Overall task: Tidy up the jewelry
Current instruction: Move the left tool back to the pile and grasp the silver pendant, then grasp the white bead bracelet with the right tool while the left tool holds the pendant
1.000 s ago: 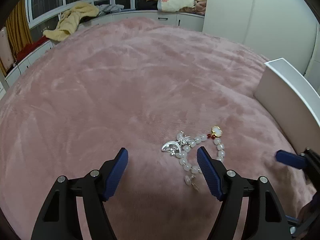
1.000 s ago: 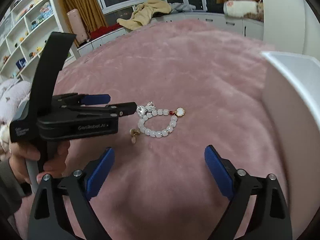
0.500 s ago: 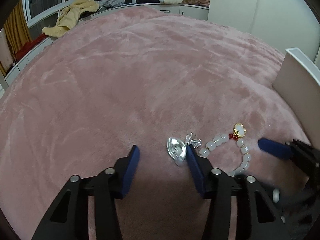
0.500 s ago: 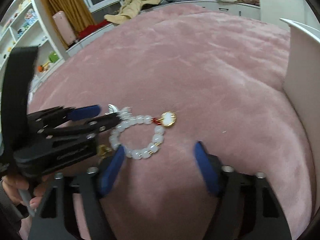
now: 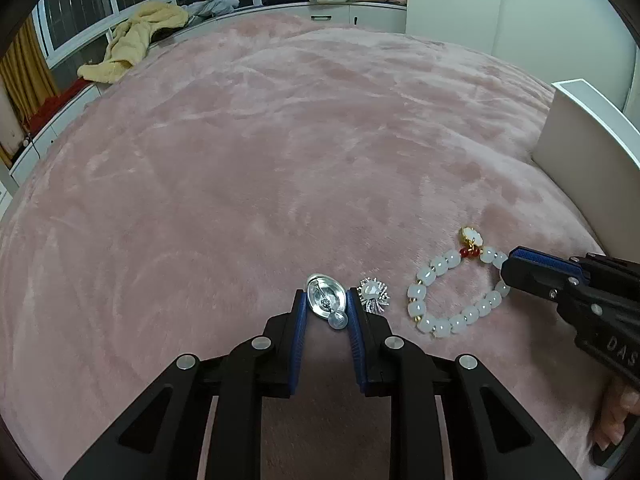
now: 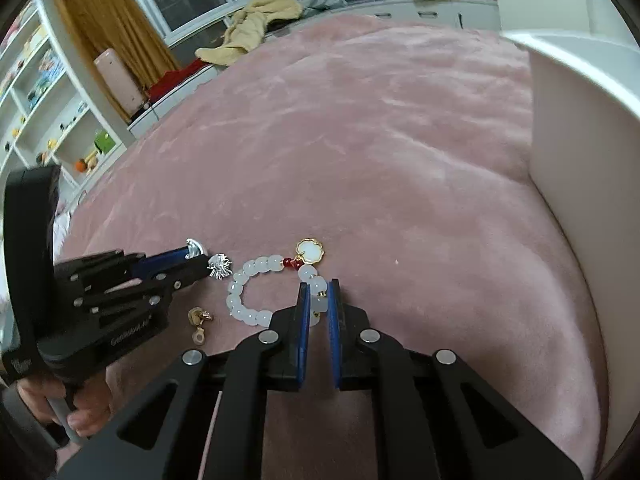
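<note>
So the white bead bracelet point(image 6: 276, 292) is lying on the pink plush bed cover point(image 5: 280, 140), and my right hand-held gripper point(image 6: 319, 300) is clamped on a bead on its near right side, blue pads pinched in tight with the bead between them. The bracelet's gold-rimmed flower charm point(image 6: 309, 251) with its red beads sits at the far side of the loop. My left hand-held gripper point(image 5: 327, 308) is squeezed onto a shiny oval silver piece point(image 5: 325, 300), which sticks out past the fingertips, and a spiky silver brooch-looking thing point(image 5: 374, 294) lies on the cover just beside its right finger, between that and the bracelet. The right wrist view gives me something the left one doesn't: a small gold earring point(image 6: 200, 316) with a loose backing near it, lying on the cover below the left tool, well hidden from the left camera. The left view, on the other hand, shows the oval piece face-on, while from the right I only catch its edge poking out. A white box wall point(image 6: 580, 160) stands on the right side of the bed, near the bracelet. Further back there's a yellow blanket point(image 5: 132, 46) heaped on the window ledge, and shelves point(image 6: 48, 120) off to the left in the right view.
</note>
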Available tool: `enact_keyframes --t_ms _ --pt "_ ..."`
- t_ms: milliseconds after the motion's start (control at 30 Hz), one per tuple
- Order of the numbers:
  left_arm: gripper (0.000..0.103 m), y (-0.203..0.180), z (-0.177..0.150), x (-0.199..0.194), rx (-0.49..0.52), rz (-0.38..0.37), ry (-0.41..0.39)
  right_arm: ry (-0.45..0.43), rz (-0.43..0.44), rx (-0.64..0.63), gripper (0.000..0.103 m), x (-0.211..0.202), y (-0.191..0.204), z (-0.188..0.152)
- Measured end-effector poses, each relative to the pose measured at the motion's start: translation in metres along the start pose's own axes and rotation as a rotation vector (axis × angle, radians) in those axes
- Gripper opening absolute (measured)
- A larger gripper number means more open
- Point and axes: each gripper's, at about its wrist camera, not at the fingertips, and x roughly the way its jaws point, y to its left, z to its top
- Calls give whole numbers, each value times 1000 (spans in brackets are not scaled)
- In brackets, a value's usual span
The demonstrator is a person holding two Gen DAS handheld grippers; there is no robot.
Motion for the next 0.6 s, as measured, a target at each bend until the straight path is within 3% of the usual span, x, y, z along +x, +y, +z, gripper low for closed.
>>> enact_keyframes --t_ms 200,333,400,600 --pt "25 3 -5 -17 -4 7 -5 3 7 9 9 3 -2 -4" --pt "25 7 -9 -31 -2 12 -15 -52 42 7 9 -15 1 2" --pt "25 8 -10 -36 -2 13 -19 -83 58 8 1 -25 2 6" --pt "25 6 -10 -44 -4 10 -28 -117 62 2 2 -45 6 11"
